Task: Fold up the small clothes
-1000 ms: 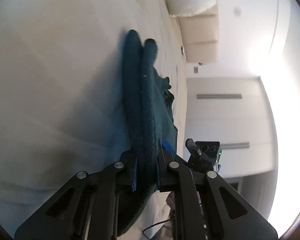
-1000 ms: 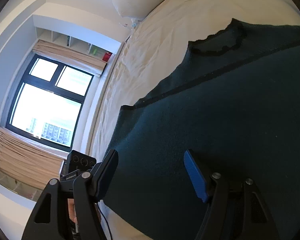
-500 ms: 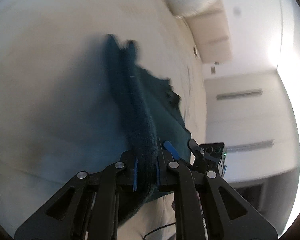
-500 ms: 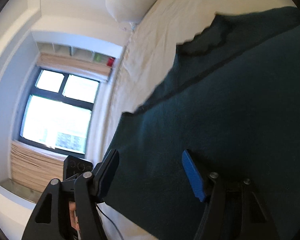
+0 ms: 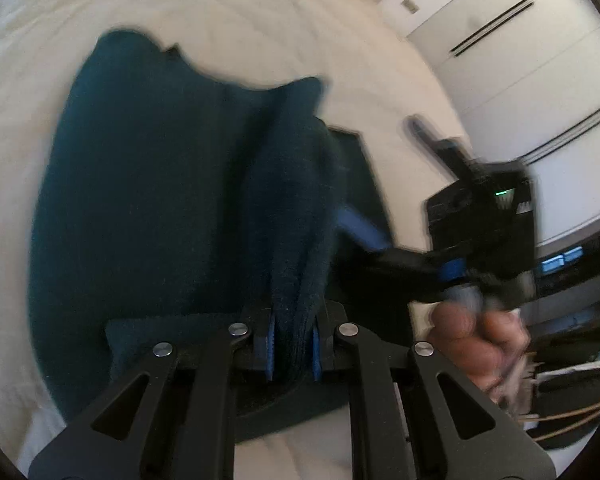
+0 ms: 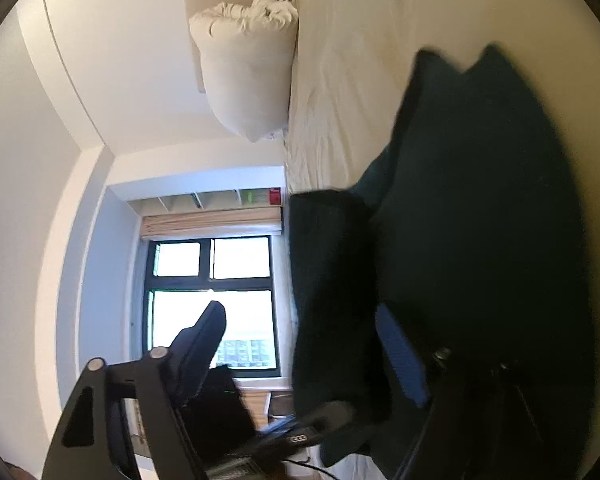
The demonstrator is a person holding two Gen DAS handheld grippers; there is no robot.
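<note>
**Fold in progress: left claw carries a gathered edge across the garment**

The left gripper (image 5: 293,354) is clamped narrow on a thick bunched fold of the dark teal knitted garment (image 5: 148,208), the fabric pinched between its blue pads (image 5: 269,350) and rising straight ahead of the jaws as a standing ridge. The rest of the garment lies spread on the cream bed sheet (image 5: 260,32), mostly ahead and to the left of this claw, with a narrower strip to its right.

The right gripper (image 6: 300,356) stands wide; its jaws have just been opening, and nothing is pressed between them. In its own view the raised teal fold hangs in the gap between its fingers without either pad bearing on it, and the flat body of the garment lies to the right of the claw. From the left wrist view it appears blurred off to the right, held in a person's hand (image 5: 472,340).

The step in hand looks like the folding-over of one side. The next move probably calls for the left claw to lay its gathered edge flat on the spread body and then let go, while the right claw, free now, finds a fresh corner or presses the crease.
</note>
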